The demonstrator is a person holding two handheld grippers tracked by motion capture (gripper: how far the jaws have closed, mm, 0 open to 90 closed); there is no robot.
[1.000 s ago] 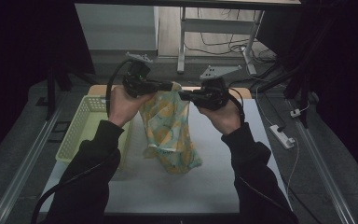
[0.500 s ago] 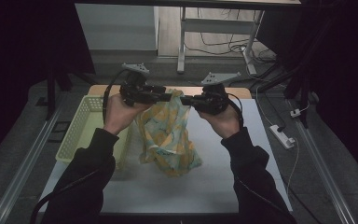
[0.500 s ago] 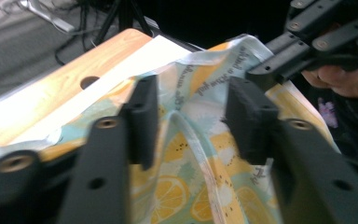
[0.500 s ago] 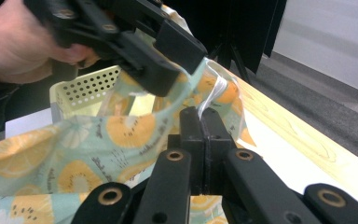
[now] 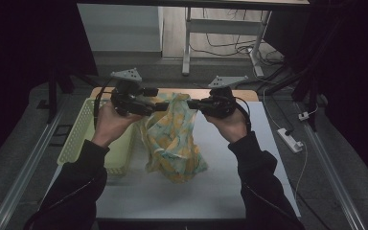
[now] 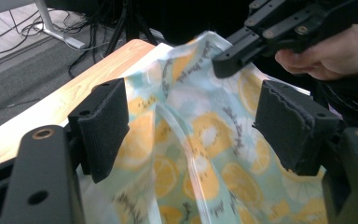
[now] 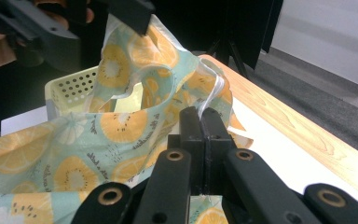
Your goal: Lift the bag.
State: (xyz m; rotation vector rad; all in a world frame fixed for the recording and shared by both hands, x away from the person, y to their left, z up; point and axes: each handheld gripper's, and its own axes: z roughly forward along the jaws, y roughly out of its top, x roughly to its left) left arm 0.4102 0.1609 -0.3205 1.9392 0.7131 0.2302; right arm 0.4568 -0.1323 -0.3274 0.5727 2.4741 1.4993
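**Printed cloth hangs from the right gripper as the left lets go**

The right gripper (image 7: 200, 116) has its jaws clamped together on an upper edge of the lemon-print cloth (image 5: 172, 143), which hangs below them to the white table (image 5: 230, 191). The left gripper (image 6: 191, 116) has just been opening its jaws; they stand apart with the cloth (image 6: 186, 154) between and beyond them, the pads clear of it. A pale yellow basket (image 5: 84, 139) sits under the left hand (image 5: 108, 124), beside the cloth.
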